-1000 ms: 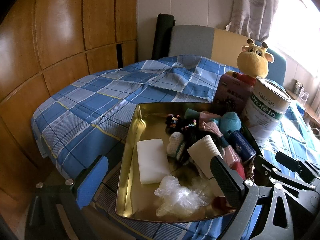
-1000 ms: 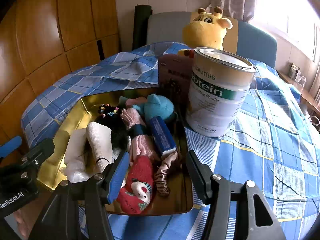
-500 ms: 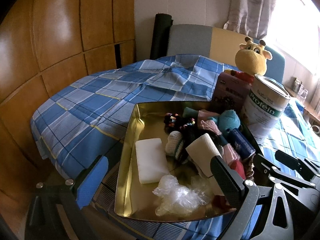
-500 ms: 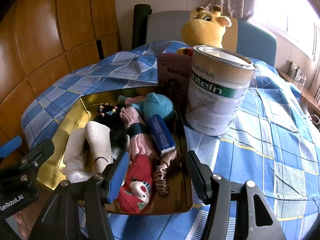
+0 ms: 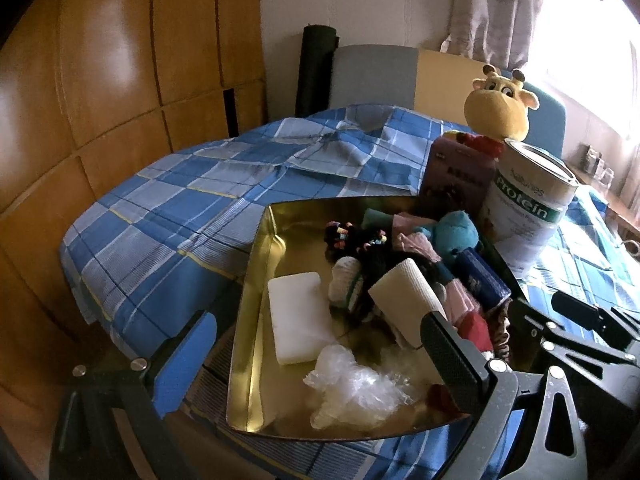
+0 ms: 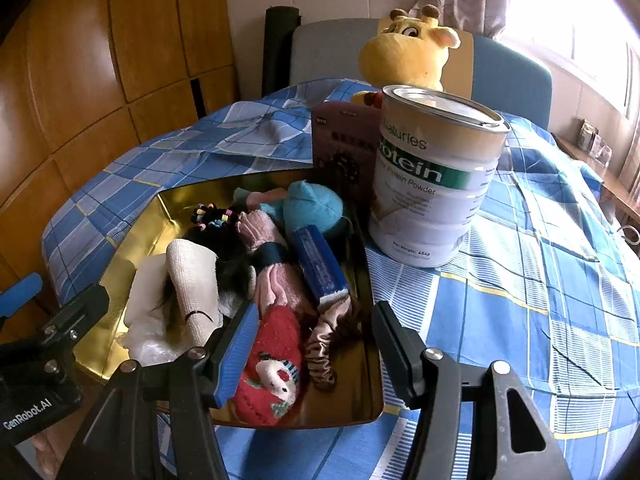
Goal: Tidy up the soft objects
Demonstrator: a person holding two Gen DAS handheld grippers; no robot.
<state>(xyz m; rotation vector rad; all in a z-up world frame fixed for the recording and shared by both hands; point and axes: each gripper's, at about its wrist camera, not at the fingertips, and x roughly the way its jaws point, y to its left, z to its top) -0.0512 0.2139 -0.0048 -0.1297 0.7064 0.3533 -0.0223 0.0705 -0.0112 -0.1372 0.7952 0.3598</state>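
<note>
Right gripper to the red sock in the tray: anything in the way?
Nothing visible. The right gripper is open and empty, poised over the near end of the gold tray, and the red sock lies on top, directly between its fingers. A brown scrunchie lies beside it.

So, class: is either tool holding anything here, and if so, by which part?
Nothing is held. The left tool and right tool both stand open above the gold tray, touching none of the soft things.
</note>
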